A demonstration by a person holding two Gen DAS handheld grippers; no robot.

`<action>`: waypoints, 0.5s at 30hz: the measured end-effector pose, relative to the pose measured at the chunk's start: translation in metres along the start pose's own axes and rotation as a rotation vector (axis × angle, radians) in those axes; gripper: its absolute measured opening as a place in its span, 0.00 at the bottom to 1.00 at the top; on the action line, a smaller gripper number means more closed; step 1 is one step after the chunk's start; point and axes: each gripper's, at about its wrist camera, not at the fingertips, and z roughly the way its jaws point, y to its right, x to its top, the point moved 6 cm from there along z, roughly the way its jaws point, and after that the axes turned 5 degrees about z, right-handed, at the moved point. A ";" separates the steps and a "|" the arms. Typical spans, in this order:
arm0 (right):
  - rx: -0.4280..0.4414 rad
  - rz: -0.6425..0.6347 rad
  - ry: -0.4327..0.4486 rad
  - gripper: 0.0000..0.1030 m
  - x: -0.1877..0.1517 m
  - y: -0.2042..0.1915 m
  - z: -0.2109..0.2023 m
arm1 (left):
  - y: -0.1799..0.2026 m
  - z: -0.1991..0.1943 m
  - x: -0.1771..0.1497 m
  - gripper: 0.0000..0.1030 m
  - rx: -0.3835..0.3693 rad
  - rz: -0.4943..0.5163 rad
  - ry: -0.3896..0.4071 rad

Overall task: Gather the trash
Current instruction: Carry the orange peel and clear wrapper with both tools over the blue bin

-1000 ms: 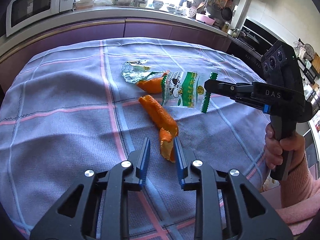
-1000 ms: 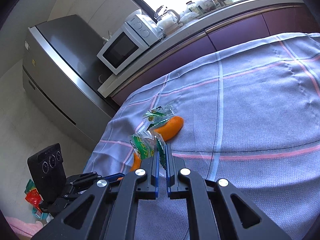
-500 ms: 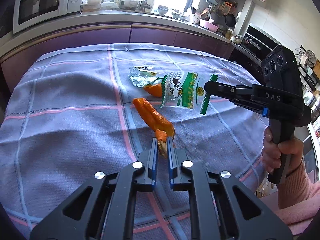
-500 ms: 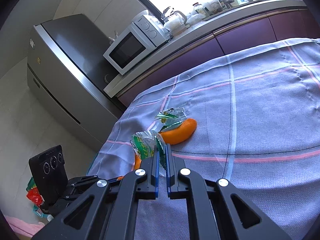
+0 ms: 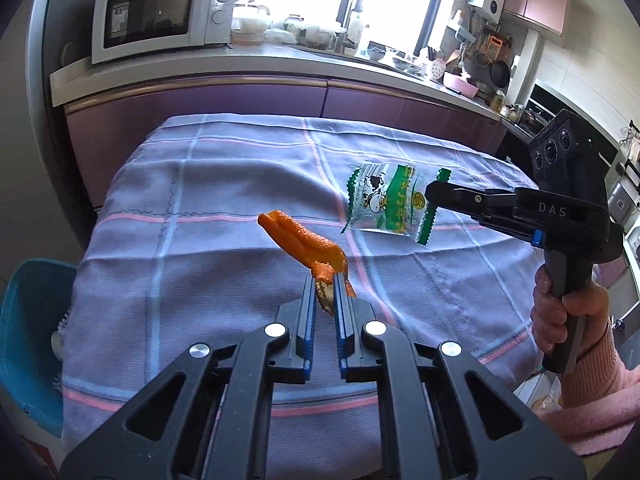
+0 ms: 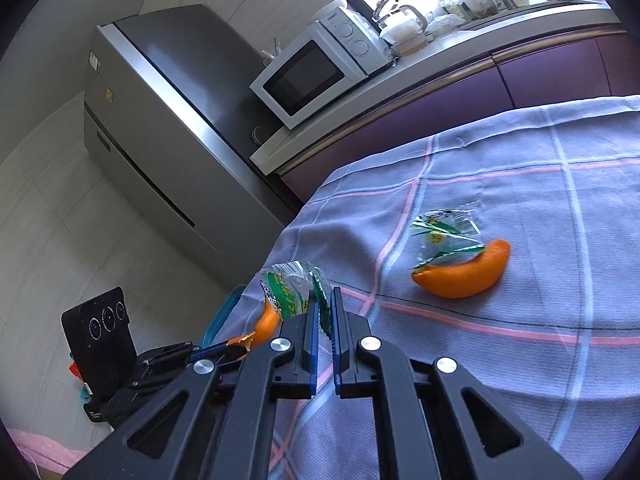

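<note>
L claw (image 5: 324,286) is gripping an orange peel (image 5: 302,242), raised off the cloth; R claw (image 6: 325,306) is pinching a snack wrapper (image 6: 288,286), w/ another peel (image 6: 464,276) lying ahead-right.

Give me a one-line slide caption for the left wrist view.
Left gripper lifts an orange peel while right gripper holds a wrapper above the tablecloth.

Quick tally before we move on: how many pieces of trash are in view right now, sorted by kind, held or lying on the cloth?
Orange peel pieces: 2, one in the left gripper, one lying on the checked tablecloth
Clear plastic wrappers with green print: 2, one in the right gripper, one crumpled beside the lying peel
Total: 4
</note>
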 end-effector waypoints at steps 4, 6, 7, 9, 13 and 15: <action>0.028 -0.018 -0.032 0.05 -0.002 -0.018 0.019 | -0.026 -0.021 -0.005 0.09 0.043 -0.042 0.021; 0.039 -0.028 -0.047 0.05 -0.003 -0.026 0.026 | -0.040 -0.030 -0.008 0.09 0.064 -0.061 0.031; 0.045 -0.035 -0.056 0.05 -0.003 -0.030 0.031 | -0.046 -0.035 -0.010 0.09 0.076 -0.071 0.036; 0.056 -0.047 -0.073 0.05 -0.003 -0.038 0.040 | -0.059 -0.044 -0.014 0.09 0.100 -0.090 0.044; 0.080 -0.077 -0.109 0.05 -0.005 -0.057 0.058 | -0.082 -0.060 -0.018 0.09 0.142 -0.125 0.062; 0.089 -0.089 -0.126 0.05 -0.005 -0.066 0.069 | -0.094 -0.070 -0.022 0.09 0.165 -0.142 0.070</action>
